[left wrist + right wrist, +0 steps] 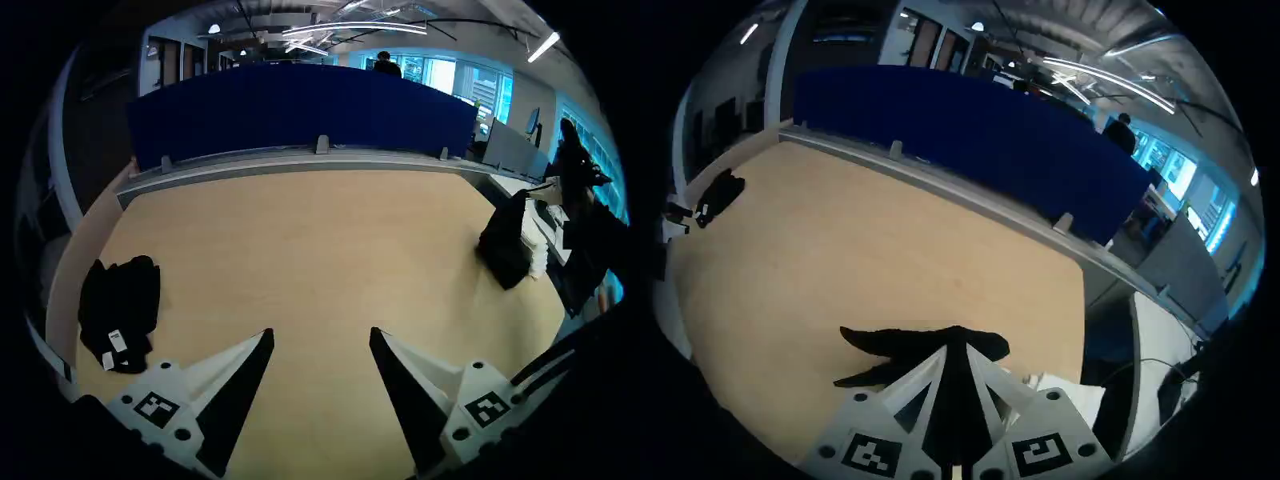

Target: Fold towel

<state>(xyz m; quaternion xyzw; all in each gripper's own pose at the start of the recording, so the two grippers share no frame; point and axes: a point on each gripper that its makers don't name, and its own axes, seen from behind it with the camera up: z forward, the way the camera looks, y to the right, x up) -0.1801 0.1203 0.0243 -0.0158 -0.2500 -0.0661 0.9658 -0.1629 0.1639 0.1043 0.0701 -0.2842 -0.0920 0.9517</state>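
Observation:
A black towel (896, 342) lies at the near right part of the wooden table (880, 248), and my right gripper (957, 350) is shut on its edge, with cloth bunched between the fingers. In the left gripper view that same black towel (506, 244) stands raised at the table's right edge. A second black towel (120, 308) with white tags lies crumpled at the left side; it is also the dark heap (720, 190) far off in the right gripper view. My left gripper (320, 340) hovers open over the bare table (320, 248), holding nothing.
A blue divider screen (296, 108) on a grey rail runs along the table's far edge. White folded cloth (538, 252) sits by the right edge, seen too as a white patch (1068, 388). A person (387, 64) stands behind the screen. More desks stretch to the right.

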